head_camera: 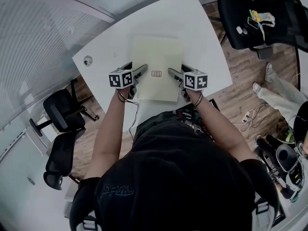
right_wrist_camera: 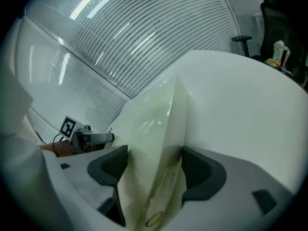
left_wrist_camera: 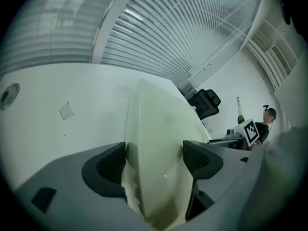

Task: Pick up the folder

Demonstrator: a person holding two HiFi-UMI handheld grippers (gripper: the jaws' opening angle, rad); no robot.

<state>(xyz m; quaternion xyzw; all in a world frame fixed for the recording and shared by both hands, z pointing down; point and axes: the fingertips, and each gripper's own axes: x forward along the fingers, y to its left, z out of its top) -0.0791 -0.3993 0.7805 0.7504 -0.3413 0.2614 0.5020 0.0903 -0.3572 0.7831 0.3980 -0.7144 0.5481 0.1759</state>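
The left gripper (head_camera: 142, 70) has its jaws spread wide, close to their fullest. In the left gripper view the left edge of a pale yellow-green folder (head_camera: 156, 57) stands between its dark pads, which sit at either face of it and do not appear to clamp it. The right gripper (head_camera: 173, 72) mirrors this: its jaws are just as wide, with the folder's right edge running up between them and no squeeze visible. Seen from the head view, the two grippers sit at about 8 and 4 o'clock of the folder, near its closer corners, each angled down and inward. A small reddish label (head_camera: 156, 73) lies between their tips. The folder rests in the middle of a white table (head_camera: 192, 23), its far end towards 12 o'clock. Black office chairs (head_camera: 62, 112) stand on the wood floor at 8 o'clock of the table. Judging by this, the step in hand is the grasp, not yet made. The next move calls for both pairs of jaws closing on the edges together, then an even lift so the thin folder does not sag or slip.
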